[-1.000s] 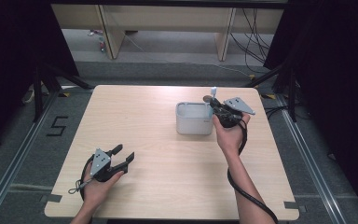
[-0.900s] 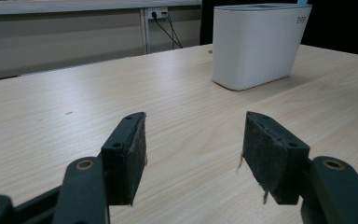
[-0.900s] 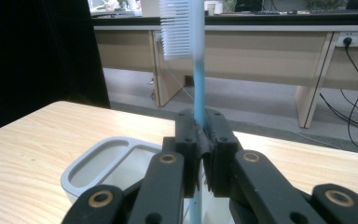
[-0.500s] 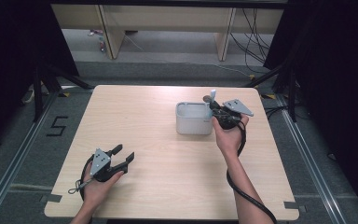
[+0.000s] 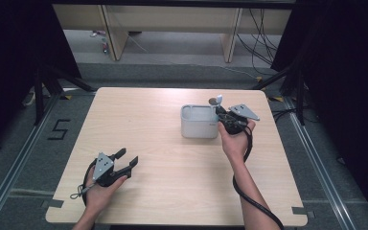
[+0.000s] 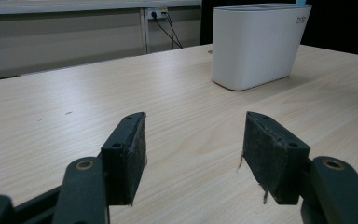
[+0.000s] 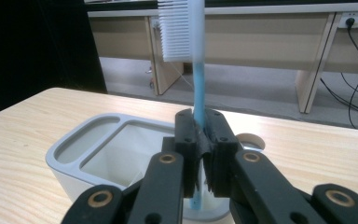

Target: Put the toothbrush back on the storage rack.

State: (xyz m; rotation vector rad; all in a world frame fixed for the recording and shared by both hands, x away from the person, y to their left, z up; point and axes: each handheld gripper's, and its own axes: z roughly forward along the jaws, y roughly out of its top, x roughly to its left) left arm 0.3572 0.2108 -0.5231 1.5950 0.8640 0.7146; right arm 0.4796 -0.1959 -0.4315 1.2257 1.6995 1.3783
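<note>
A blue toothbrush [image 7: 198,88] with white bristles stands upright, and my right gripper [image 7: 200,140] is shut on its handle. It is held over the right end of a white holder [image 7: 98,149] with open compartments; its lower end is hidden behind the jaws. From above, the right gripper [image 5: 222,116] sits against the right side of the holder [image 5: 199,128], and the toothbrush [image 5: 217,100] head sticks up above it. My left gripper [image 5: 128,155] rests open at the table's front left. Nothing lies between the jaws of the left gripper [image 6: 193,154], which faces the holder [image 6: 258,44] from afar.
The wooden table [image 5: 148,120] lies bare between the two hands. A small round hole [image 7: 249,140] is in the tabletop just behind the holder. Desk legs and cables stand on the floor past the far edge.
The right gripper with the toothbrush has shifted only slightly at the holder's right end. The left gripper has stayed still.
</note>
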